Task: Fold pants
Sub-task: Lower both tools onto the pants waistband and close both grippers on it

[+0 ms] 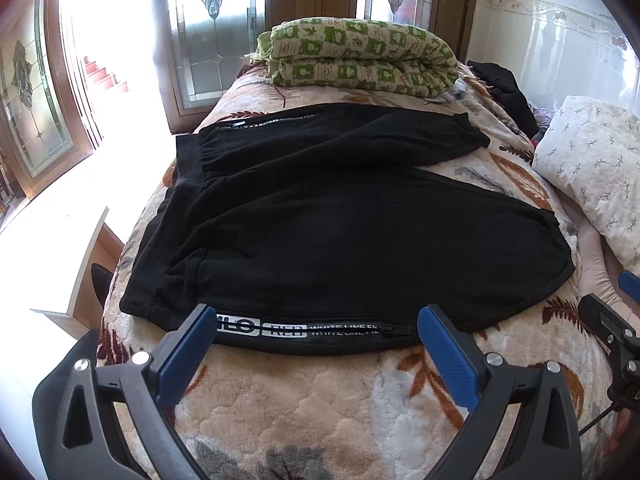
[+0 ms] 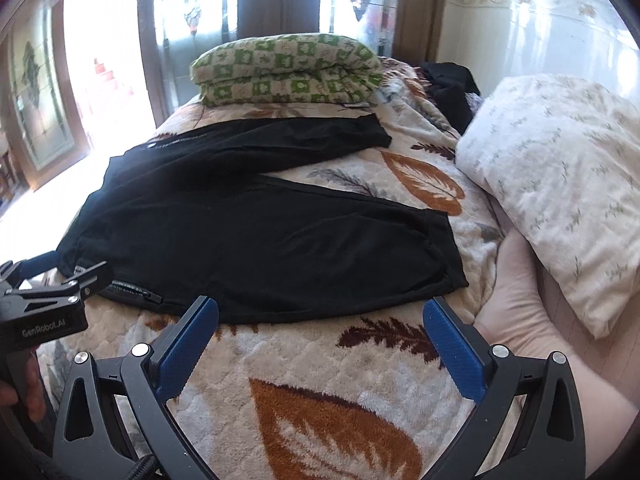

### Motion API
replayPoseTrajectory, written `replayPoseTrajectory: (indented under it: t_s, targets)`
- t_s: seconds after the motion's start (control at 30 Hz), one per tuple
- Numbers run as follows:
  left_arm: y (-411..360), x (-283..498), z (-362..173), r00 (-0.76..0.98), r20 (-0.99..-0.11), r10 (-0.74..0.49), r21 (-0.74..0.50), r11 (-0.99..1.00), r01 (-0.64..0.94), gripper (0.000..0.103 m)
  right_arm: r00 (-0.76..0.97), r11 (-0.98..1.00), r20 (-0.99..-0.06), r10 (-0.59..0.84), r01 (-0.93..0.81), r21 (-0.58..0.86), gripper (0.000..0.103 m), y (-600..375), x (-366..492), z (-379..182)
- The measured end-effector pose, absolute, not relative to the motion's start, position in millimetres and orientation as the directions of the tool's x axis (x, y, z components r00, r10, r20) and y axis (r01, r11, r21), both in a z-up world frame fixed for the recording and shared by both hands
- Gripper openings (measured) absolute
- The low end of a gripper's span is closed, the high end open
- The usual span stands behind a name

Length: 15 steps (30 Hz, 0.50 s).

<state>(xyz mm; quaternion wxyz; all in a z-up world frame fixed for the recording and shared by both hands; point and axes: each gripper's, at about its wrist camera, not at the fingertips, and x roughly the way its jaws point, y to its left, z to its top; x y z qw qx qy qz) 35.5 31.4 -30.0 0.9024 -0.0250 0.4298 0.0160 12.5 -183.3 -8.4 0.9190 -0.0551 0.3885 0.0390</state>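
Black pants [image 1: 340, 224] lie spread flat on the leaf-patterned blanket [image 1: 320, 408], waistband at the left, both legs pointing right and splayed apart. A zip pocket with white lettering [image 1: 304, 330] runs along the near edge. My left gripper [image 1: 316, 336] is open, just short of that near edge, fingers either side of the lettering. My right gripper [image 2: 320, 328] is open and empty, above the blanket [image 2: 320, 380] just short of the near leg [image 2: 280, 248]. The left gripper also shows at the left of the right wrist view [image 2: 52, 276].
A folded green-and-cream quilt [image 1: 360, 56] lies at the far end of the bed. A white floral pillow [image 2: 560, 184] lies at the right. A dark garment heap [image 2: 452, 88] sits at the far right. A white-topped cabinet [image 1: 76, 256] stands left of the bed.
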Motion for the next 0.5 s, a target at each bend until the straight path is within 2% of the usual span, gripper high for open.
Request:
replayPoseTrajectory:
  t_s: [0.27, 0.5]
  targets:
    - [56, 63, -31, 0.614, -0.789, -0.004, -0.012, 1.000, -0.009, 0.102, 0.612, 0.949, -0.775, 0.158, -0.311, -0.052, 0.103, -156, 55, -11]
    - [99, 97, -25, 0.609, -0.793, 0.013, 0.001, 1.000, -0.020, 0.102, 0.637, 0.948, -0.749, 0.184, -0.315, -0.035, 0.103, -149, 81, -1]
